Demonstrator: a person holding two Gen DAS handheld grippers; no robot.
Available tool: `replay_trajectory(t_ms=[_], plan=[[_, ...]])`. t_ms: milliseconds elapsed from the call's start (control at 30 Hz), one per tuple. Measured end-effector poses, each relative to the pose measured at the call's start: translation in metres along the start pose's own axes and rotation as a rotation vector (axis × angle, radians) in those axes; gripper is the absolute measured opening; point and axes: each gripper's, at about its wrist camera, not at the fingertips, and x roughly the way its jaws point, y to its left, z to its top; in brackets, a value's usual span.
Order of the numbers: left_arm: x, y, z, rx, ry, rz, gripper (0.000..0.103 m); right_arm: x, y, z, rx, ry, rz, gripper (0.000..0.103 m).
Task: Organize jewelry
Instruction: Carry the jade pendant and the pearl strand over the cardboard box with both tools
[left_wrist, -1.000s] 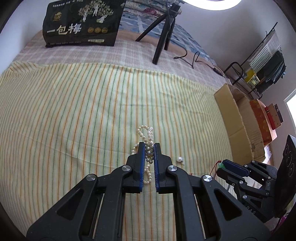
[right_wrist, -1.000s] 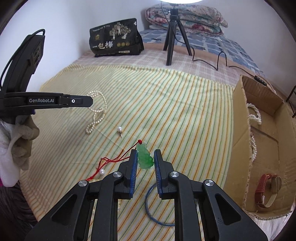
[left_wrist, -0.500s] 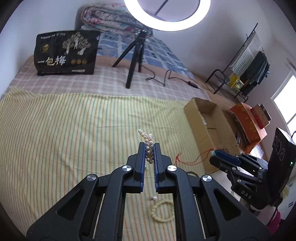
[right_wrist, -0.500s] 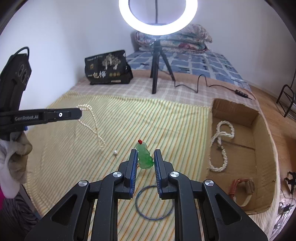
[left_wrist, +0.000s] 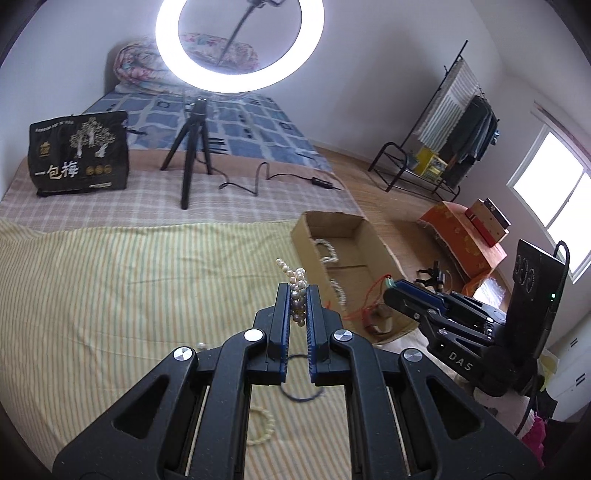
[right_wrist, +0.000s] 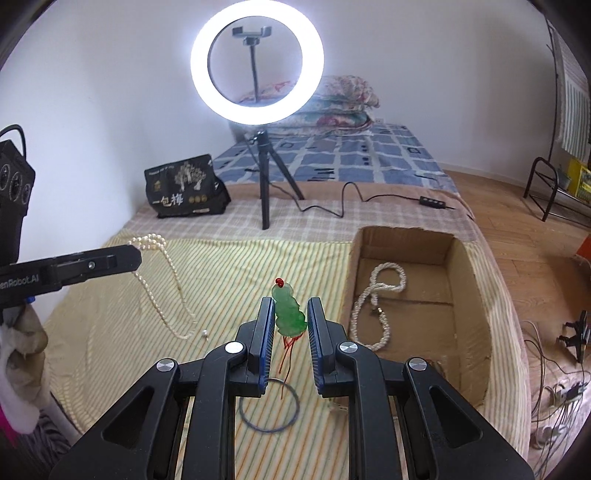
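Note:
My left gripper (left_wrist: 297, 290) is shut on a pearl necklace (left_wrist: 294, 275), held up above the striped cloth. In the right wrist view that left gripper (right_wrist: 137, 254) is at the left, and the pearl necklace (right_wrist: 171, 277) hangs from it in a long loop down to the cloth. My right gripper (right_wrist: 290, 306) is shut on a green jade pendant (right_wrist: 290, 314), whose red cord (right_wrist: 286, 352) dangles below. The left wrist view has the right gripper (left_wrist: 390, 290) over the near end of an open cardboard box (left_wrist: 332, 221).
The box (right_wrist: 406, 236) holds a white rope necklace (right_wrist: 376, 295) and a watch (left_wrist: 376, 321). On the cloth lie a blue ring (right_wrist: 267, 410), a cream bead bracelet (left_wrist: 264, 428) and a loose pearl (right_wrist: 205, 334). A ring-light tripod (right_wrist: 264, 184) and a black bag (right_wrist: 183, 192) stand behind.
Both grippers have risen from the cloth with their pieces. The pearl necklace has come up off the cloth into a hanging loop. The pendant's cord has lifted too.

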Motion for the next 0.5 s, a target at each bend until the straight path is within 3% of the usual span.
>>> replay_trajectory(t_ms=[500], plan=[[0.041, -0.076, -0.001, 0.053, 0.053, -0.107, 0.006, -0.020, -0.069, -0.009, 0.124, -0.030, -0.147, 0.016]])
